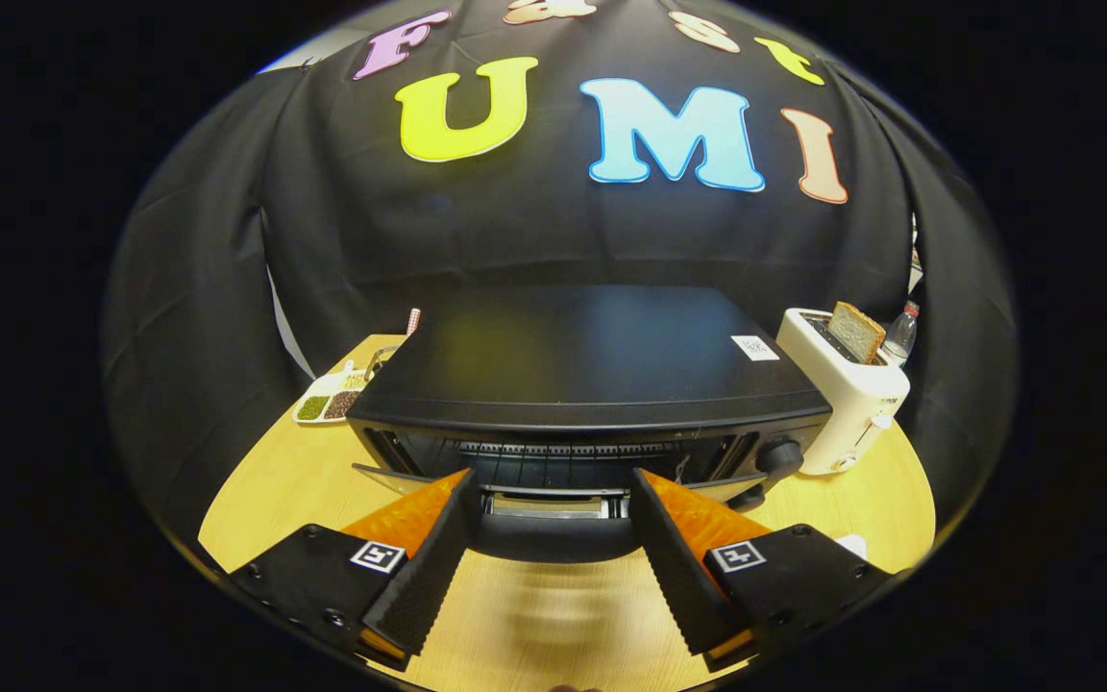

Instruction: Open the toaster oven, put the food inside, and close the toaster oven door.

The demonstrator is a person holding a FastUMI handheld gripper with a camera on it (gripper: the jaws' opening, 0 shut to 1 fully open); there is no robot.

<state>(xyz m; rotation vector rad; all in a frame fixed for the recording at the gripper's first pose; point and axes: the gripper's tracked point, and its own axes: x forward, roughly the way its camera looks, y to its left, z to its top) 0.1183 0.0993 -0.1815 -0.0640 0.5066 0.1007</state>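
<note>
A: What do the jaws (552,495) look like?

B: They stand wide apart, clamped on nothing. Each has a ridged inner face and a small square black-and-white marker on its flat base.

A: And the oven (592,384)?

B: It sits on the counter (265,481) just beyond the jaw tips. It is a boxy black thing with a smooth, faintly glossy top. Its door (553,524) hangs down and open, the dark rounded handle lying between the jaws. Metal rack bars run across the cavity behind it. A round black knob (781,456) sits at the front right.

A: Any writing?

B: A small white sticker (754,347) lies on the oven's top right corner, too small to read.

A: What else is there?

B: The counter is pale wood grain. A white toaster (851,394) stands beside the oven on the right, a brown slice (856,332) poking up from its slot. A clear bottle (902,332) stands behind it. On the left, a white divided tray (328,396) holds green and brown grains.
</note>
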